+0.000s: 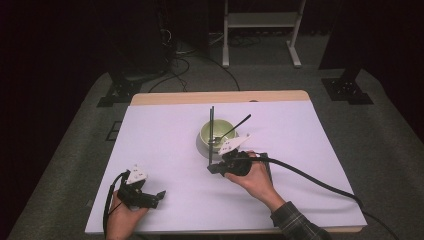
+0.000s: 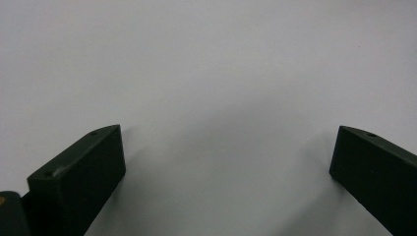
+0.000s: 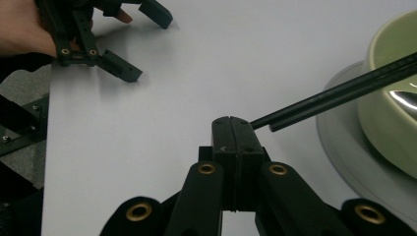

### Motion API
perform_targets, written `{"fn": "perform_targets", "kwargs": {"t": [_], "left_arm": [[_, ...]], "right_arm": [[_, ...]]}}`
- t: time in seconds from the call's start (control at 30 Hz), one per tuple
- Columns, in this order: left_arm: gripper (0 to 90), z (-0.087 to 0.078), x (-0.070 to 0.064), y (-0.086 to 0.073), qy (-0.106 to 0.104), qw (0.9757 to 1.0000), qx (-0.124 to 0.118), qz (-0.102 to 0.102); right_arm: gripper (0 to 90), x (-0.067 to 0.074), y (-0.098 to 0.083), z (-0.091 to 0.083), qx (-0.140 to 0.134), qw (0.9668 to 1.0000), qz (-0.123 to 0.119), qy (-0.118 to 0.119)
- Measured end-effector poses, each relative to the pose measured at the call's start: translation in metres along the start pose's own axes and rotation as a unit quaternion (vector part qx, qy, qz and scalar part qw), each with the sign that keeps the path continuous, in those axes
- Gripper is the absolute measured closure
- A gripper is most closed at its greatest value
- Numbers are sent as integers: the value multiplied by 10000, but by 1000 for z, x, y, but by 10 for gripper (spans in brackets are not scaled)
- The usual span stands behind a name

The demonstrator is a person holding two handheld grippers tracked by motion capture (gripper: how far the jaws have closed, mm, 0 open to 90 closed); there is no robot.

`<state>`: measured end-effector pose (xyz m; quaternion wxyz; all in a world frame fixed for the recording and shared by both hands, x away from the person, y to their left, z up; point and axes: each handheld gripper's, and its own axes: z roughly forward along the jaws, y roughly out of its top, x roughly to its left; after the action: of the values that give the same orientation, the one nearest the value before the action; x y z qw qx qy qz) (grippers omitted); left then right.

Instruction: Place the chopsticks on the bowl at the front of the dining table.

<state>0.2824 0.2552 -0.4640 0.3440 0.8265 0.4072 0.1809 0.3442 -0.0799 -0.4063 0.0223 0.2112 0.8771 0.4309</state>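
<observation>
A pale green bowl [image 1: 220, 134] [image 3: 388, 113] stands on a grey plate [image 3: 342, 142] at the middle of the white table [image 1: 165, 145]. A spoon [image 1: 236, 127] with a dark handle rests in it. A pair of black chopsticks [image 1: 211, 125] [image 3: 334, 93] leans across the bowl's left rim, its near ends low beside my right gripper [image 1: 212, 169] [image 3: 231, 123]. That gripper is shut, jaws pressed together with nothing between them; whether the chopstick ends touch it I cannot tell. My left gripper [image 1: 152, 198] [image 2: 226, 162] [image 3: 142, 44] is open over bare table at the front left.
A wooden strip [image 1: 220, 97] edges the table's far side. Beyond it stand a white frame [image 1: 260, 30] and dark stands on grey floor. A cable [image 1: 310, 177] trails from the right gripper across the table's right side.
</observation>
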Motion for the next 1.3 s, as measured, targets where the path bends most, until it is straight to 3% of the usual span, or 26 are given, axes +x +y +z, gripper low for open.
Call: {"fn": "perform_targets", "kwargs": {"t": [0.3,0.67,0.87,1.3], "left_arm": [[0,0,0,0,0,10000,1,-1],[0,0,0,0,1,10000,2,-5],[0,0,0,0,0,10000,1,-1],[0,0,0,0,2,10000,-2,0]], "right_arm": [[898,-7,2,0,-8,9999,3,-110],[898,1,0,4,-9,10000,11,64],[898,-5,1,4,-36,9999,30,-152],[882,2,-6,-10,34,9997,-129,-224]]}}
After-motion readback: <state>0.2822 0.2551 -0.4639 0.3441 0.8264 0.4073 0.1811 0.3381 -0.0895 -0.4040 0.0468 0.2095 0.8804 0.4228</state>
